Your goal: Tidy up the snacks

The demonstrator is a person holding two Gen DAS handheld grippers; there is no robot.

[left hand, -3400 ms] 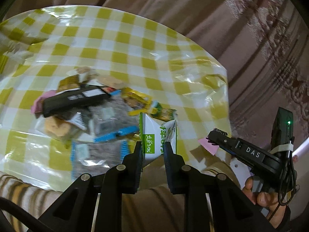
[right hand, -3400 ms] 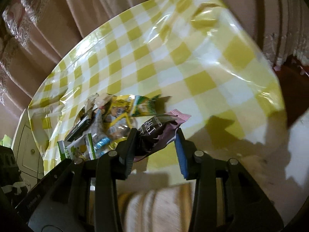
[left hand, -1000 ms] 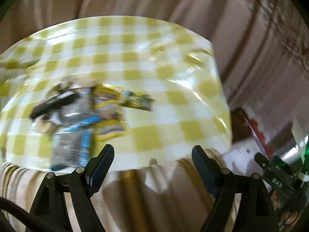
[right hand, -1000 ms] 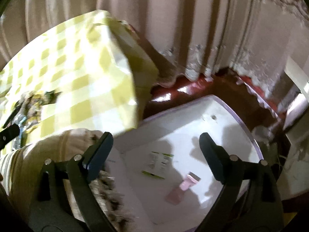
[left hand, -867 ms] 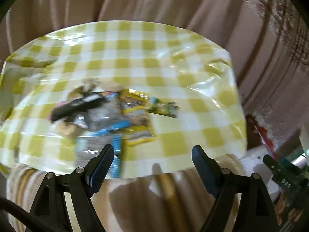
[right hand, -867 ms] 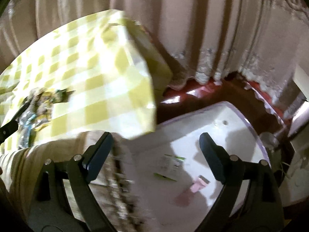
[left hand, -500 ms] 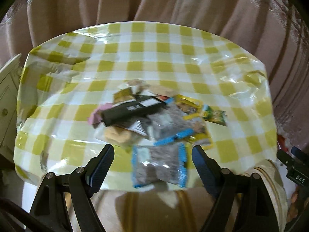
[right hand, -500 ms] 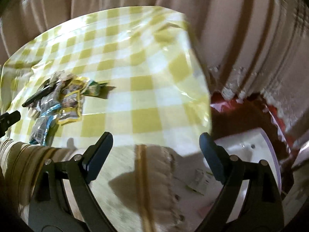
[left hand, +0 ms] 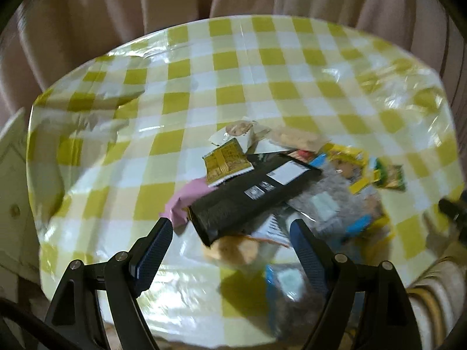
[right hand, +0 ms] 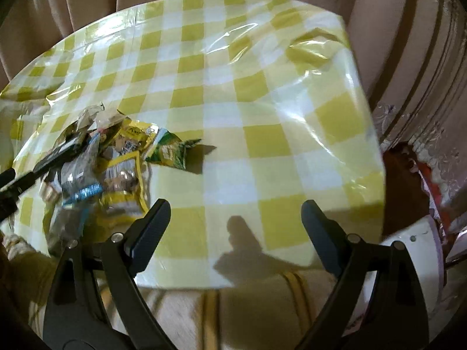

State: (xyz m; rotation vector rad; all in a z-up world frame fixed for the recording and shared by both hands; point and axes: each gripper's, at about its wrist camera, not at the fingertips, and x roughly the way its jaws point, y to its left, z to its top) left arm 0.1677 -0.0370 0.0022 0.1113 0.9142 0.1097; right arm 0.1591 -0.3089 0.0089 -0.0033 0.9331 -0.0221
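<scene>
Our left claw stands spread wide with nothing between its blue-padded fingers, poised over the near edge of the snack heap. Just past the fingertips lies the long black foil packet with white labels, slanting across the top of the pile; a pink wrapper pokes out from under its left end and a small gold sachet rests at its far side. Our right claw is likewise spread and empty, hanging over bare yellow-and-white checked plastic cloth on the counter, with the pile off to its left.

We judge the step in hand to be reaching for the next snack. To do it well, we should take the topmost piece, likely the black packet, across its narrow width and near its middle, so it lifts clear without dragging the loose pieces under it. The right claw has the easier line to the green crinkled pouch at the pile's right edge, or the yellow-framed clear bag beside it. The cloth is glossy and wrinkled, so pads pressed too low may snag it.

As for containers, only a white rounded rim shows at the counter's lower right; its contents are out of view.
</scene>
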